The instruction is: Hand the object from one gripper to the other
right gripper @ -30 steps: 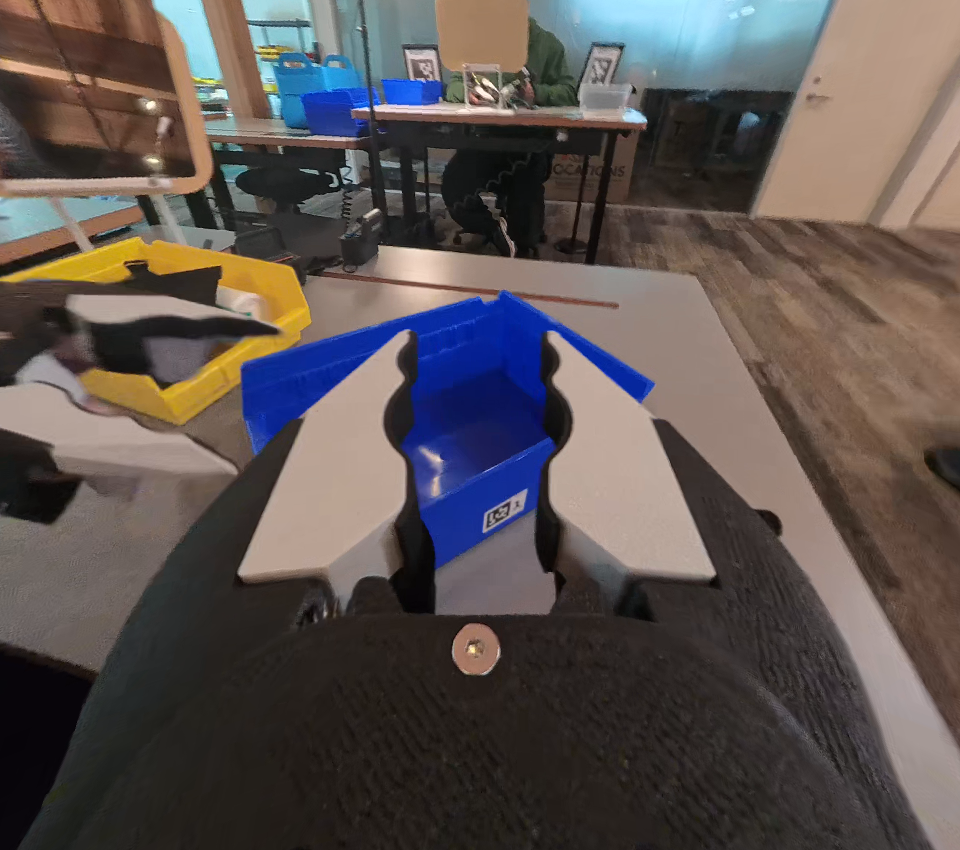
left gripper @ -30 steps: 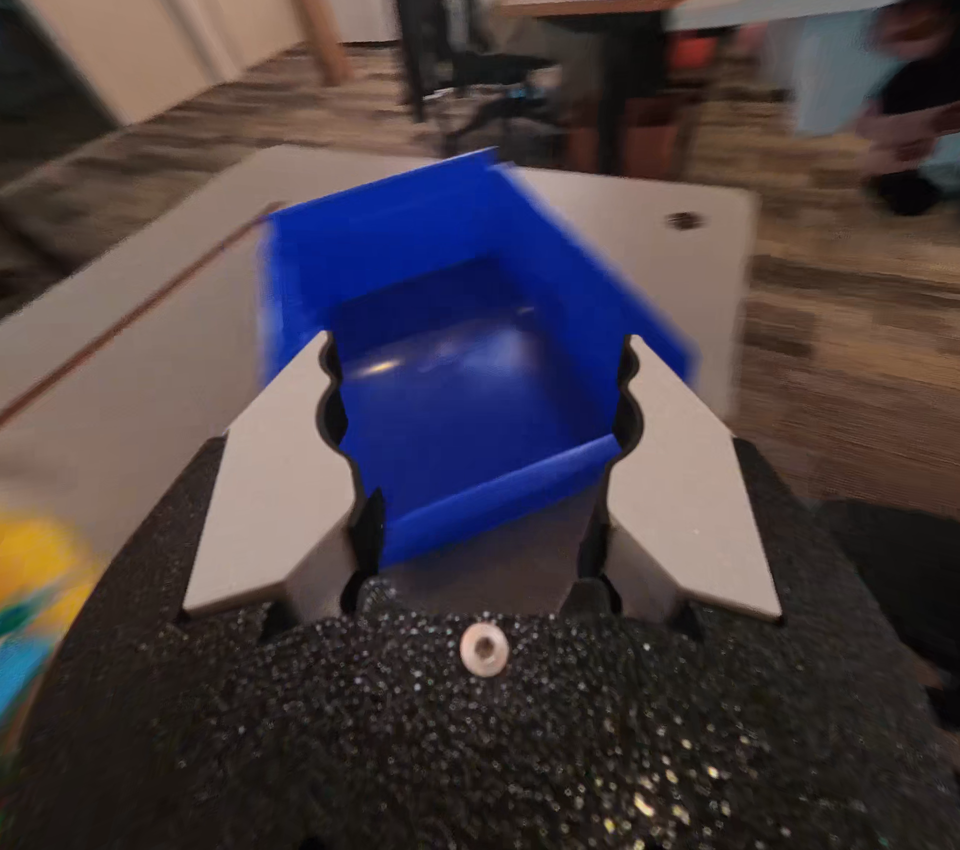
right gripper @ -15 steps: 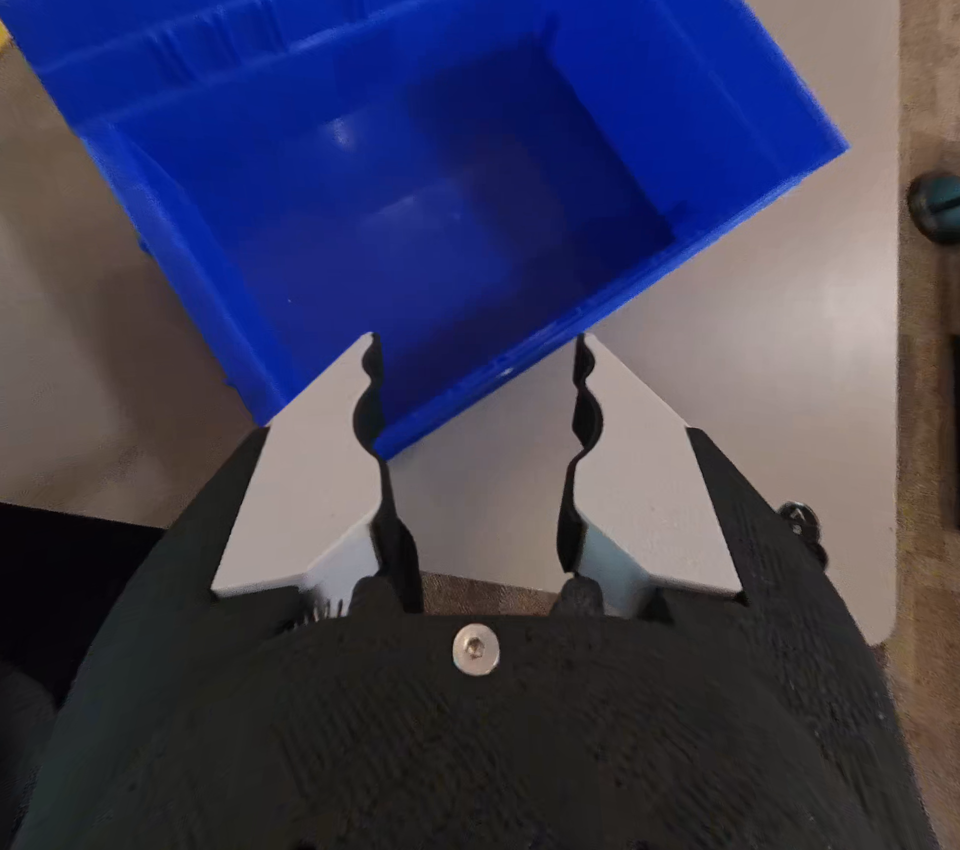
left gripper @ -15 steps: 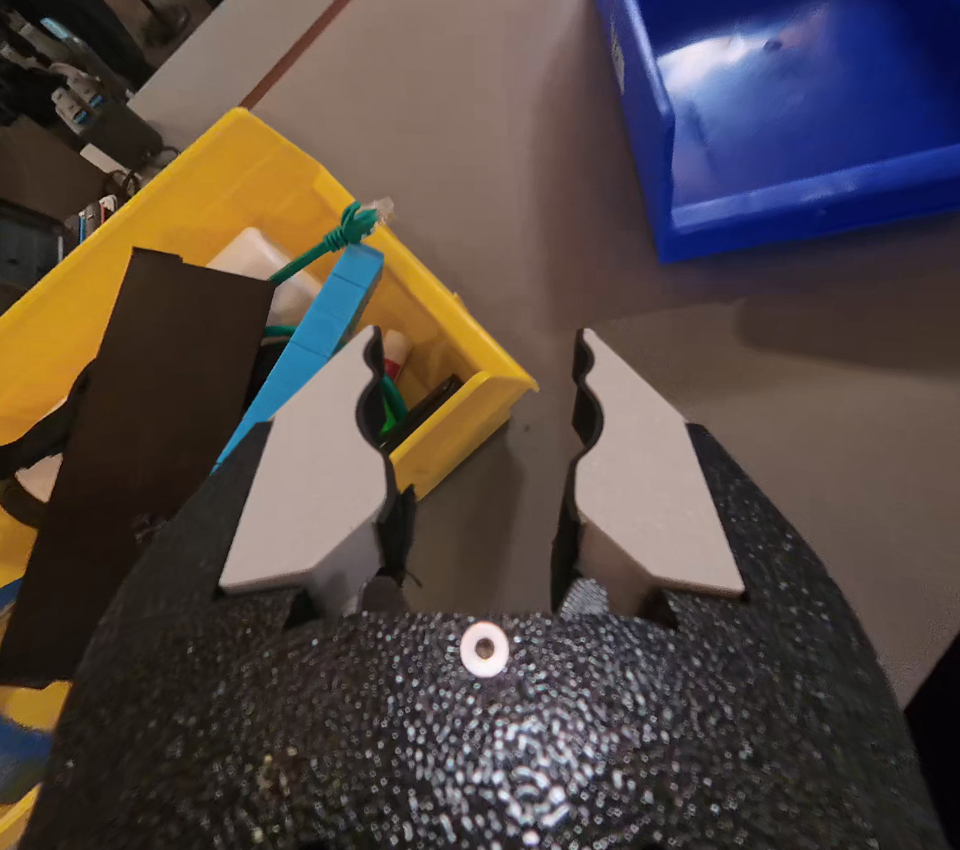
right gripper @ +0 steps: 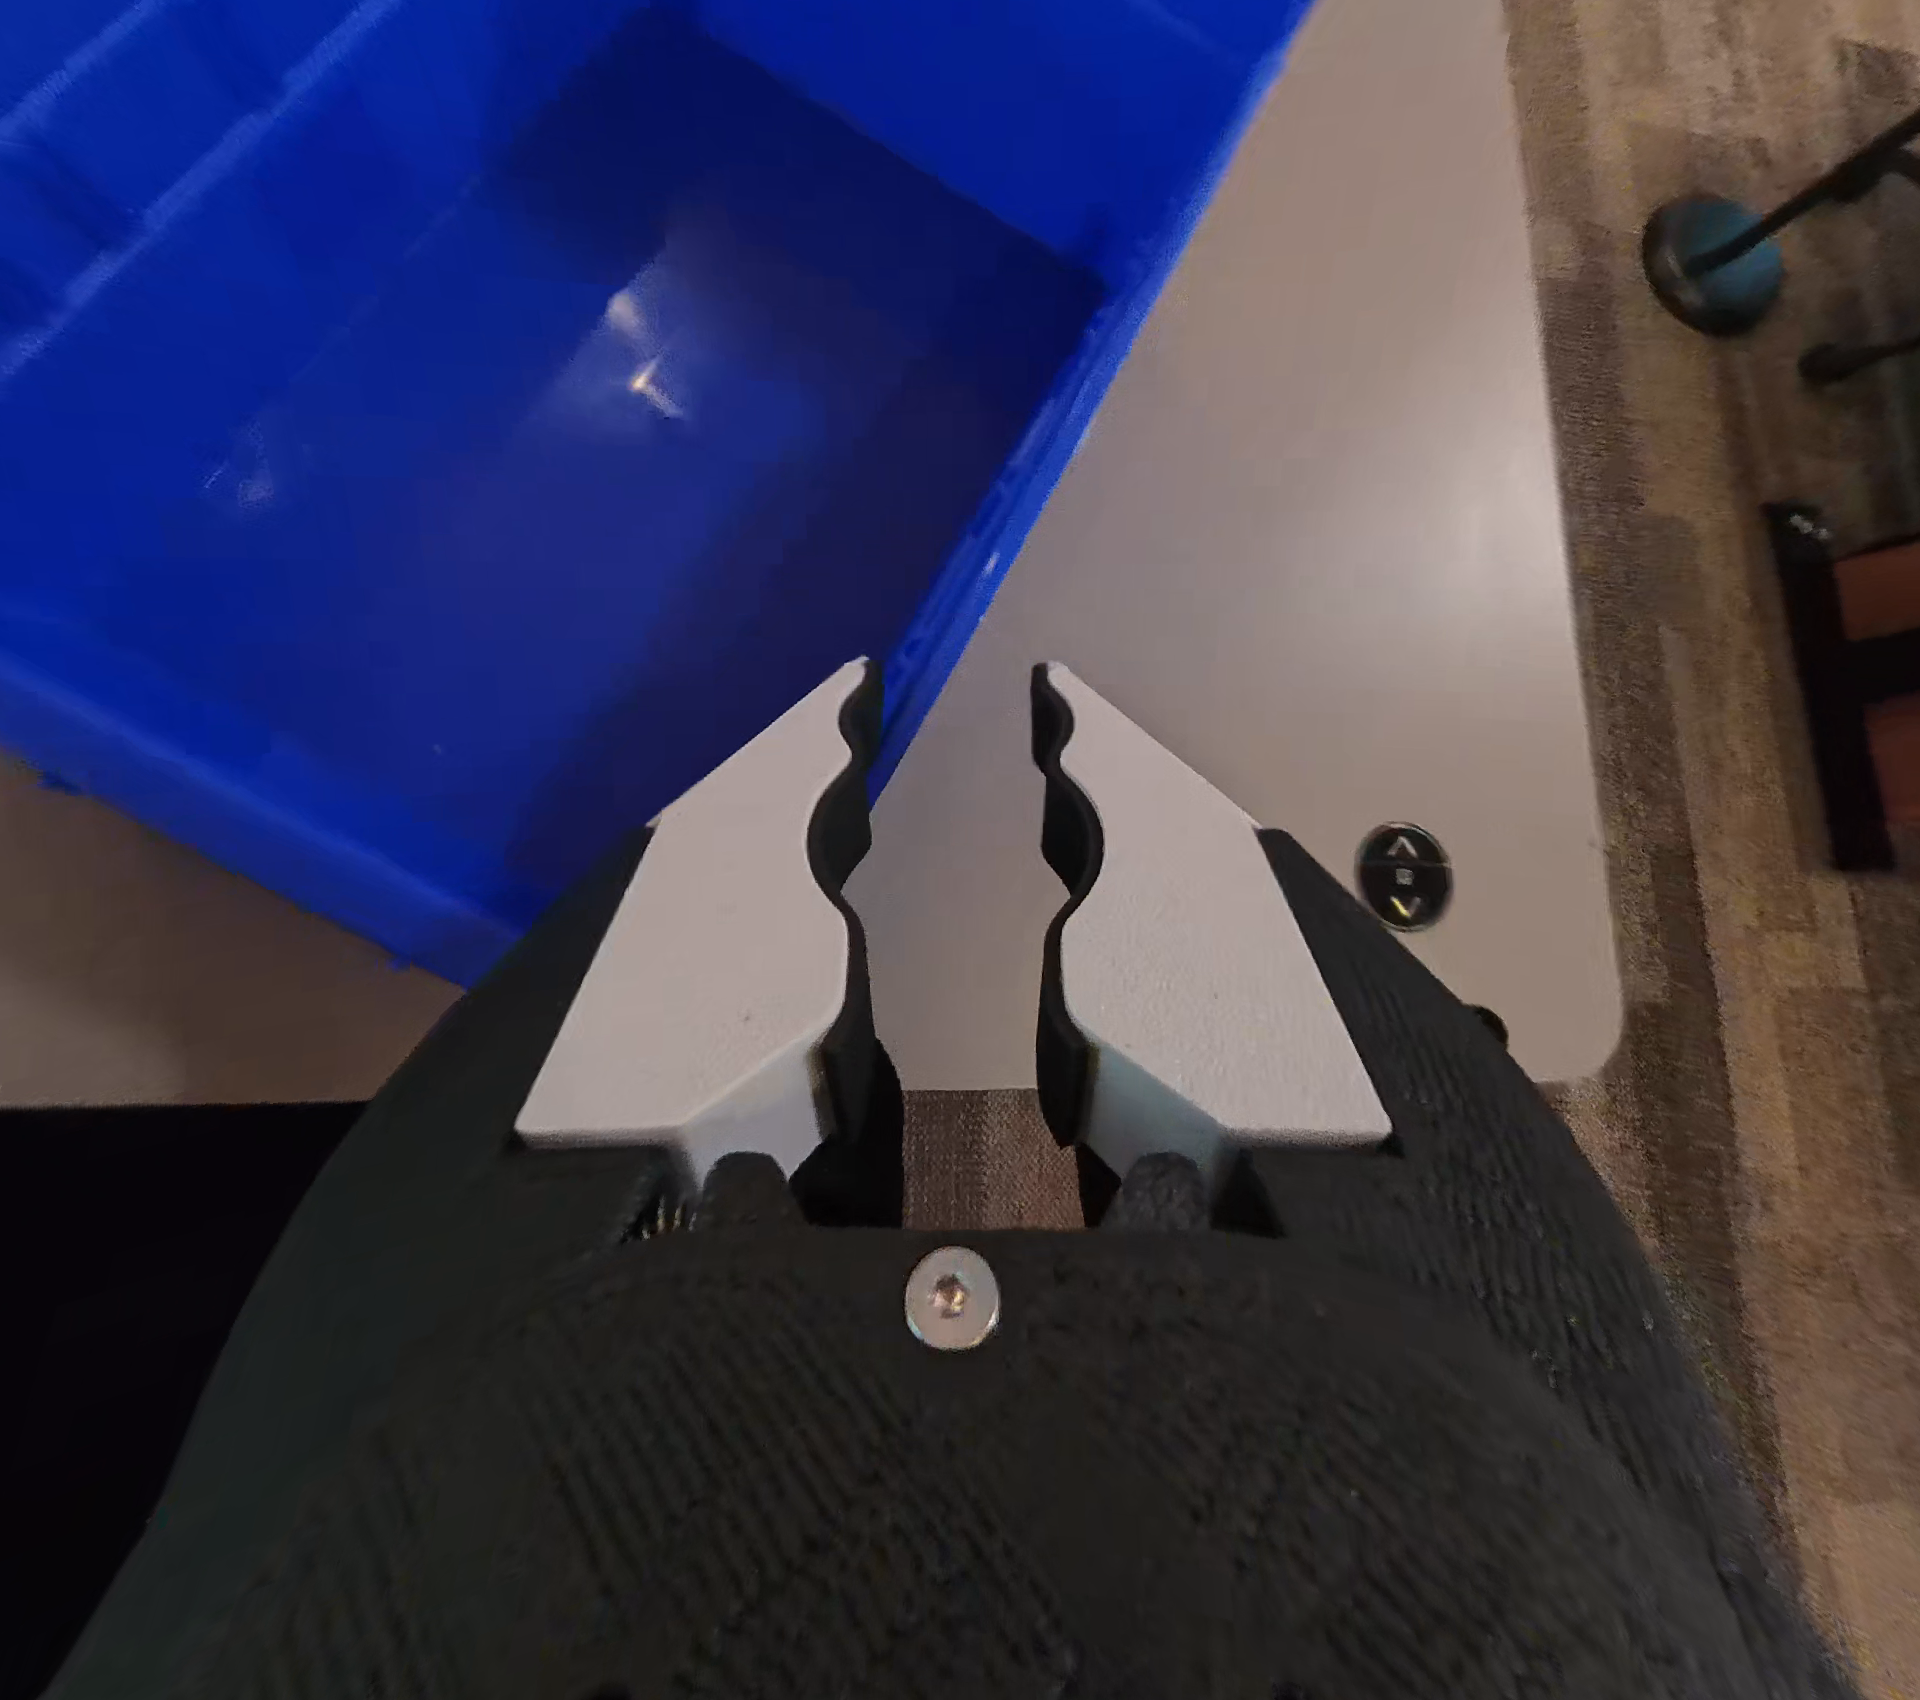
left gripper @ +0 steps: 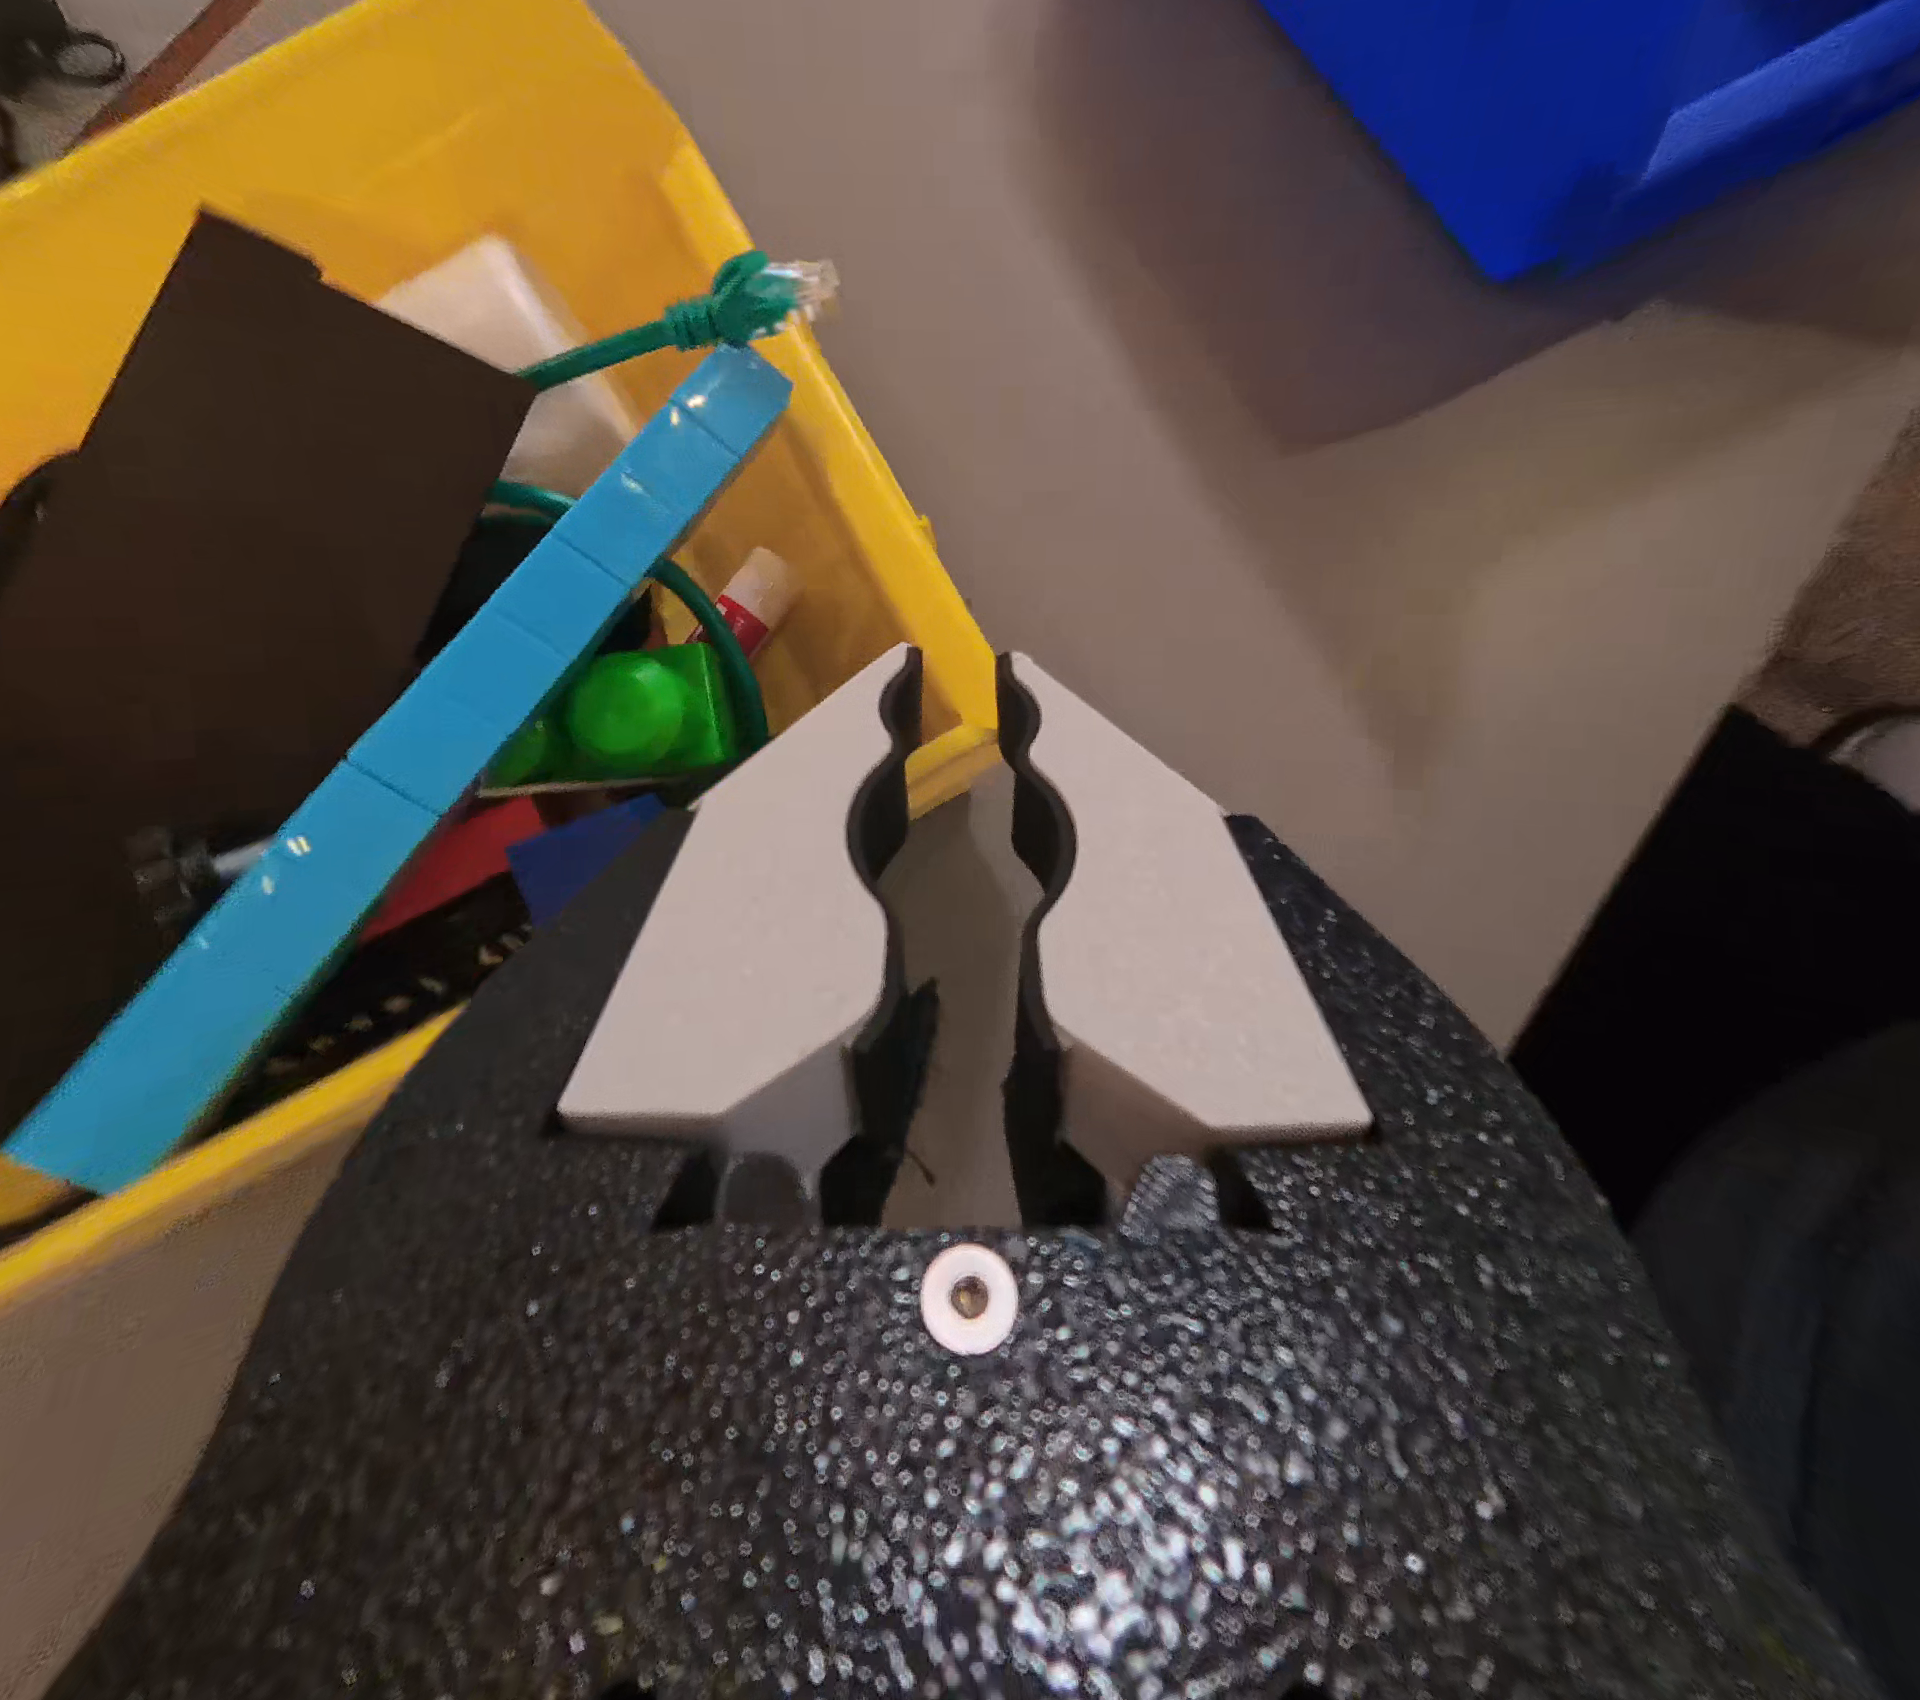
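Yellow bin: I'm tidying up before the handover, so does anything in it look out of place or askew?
Yes. In the yellow bin, a long light-blue brick bar leans tilted across the clutter, and a green network cable pokes its plug out over the rim. The blue bin looks empty.

A yellow bin [left gripper: 582,19] on the tabletop [left gripper: 1143,403] holds loose objects: a long turquoise brick strip [left gripper: 416,746] leaning diagonally over a green brick [left gripper: 634,705], a green network cable [left gripper: 717,320] and a dark brown panel [left gripper: 208,507].
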A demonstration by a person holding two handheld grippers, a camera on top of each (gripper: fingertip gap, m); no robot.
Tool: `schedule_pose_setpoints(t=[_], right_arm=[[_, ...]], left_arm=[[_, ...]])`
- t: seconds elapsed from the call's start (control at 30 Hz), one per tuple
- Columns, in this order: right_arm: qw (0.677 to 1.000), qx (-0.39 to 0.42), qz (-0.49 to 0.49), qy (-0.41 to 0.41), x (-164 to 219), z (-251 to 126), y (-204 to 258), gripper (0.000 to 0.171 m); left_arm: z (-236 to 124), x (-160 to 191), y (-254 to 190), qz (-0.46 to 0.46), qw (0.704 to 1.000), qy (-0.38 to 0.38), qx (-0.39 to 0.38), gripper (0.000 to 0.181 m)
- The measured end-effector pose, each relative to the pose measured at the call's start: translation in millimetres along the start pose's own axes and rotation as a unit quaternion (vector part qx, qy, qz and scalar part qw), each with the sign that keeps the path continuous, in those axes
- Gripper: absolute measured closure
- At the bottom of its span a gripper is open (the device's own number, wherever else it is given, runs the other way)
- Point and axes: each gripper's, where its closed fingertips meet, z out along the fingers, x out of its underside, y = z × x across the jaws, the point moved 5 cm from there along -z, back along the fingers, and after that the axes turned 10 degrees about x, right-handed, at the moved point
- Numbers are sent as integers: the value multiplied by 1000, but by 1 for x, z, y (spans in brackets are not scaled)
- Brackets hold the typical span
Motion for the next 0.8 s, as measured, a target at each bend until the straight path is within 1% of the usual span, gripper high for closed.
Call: schedule_pose_setpoints(t=[0.03,0.1,0.13,0.2,0.3,0.33,0.4,0.47,0.5,0.57,0.63,0.7,0.8], right_arm=[[1000,5,5,-2,1,0,-4,143],[1000,10,12,-4,2,-1,-8,141],[1000,12,15,-5,2,-1,-9,140],[1000,22,18,-5,1,-2,-10,135],[999,33,20,-2,-1,-7,-9,129],[999,36,20,1,-1,-8,-9,127],[999,40,16,6,-1,-12,-7,125],[999,39,12,8,-2,-15,-3,125],[999,35,9,7,-2,-16,-1,125],[999,31,-1,11,-3,-16,4,124],[999,36,-14,17,-2,-14,7,124],[999,34,-20,18,-3,-12,8,125],[999,31,-19,15,-3,-10,7,128]], left_arm=[[-9,8,0,-20,1000,-17,10,171],[-28,24,3,-69,996,-55,26,175],[-39,32,6,-92,992,-79,24,166],[-66,43,18,-127,981,-142,-19,149],[-109,43,32,-177,943,-271,-76,124],[-115,44,34,-191,935,-284,-93,108],[-111,48,41,-216,935,-250,-132,72],[-93,49,46,-250,937,-202,-136,52],[-82,50,47,-269,938,-177,-127,47],[-64,50,49,-287,939,-137,-131,45],[-54,54,53,-289,939,-96,-158,47],[-49,60,55,-282,940,-49,-186,51],[-44,69,51,-272,943,9,-193,53]])
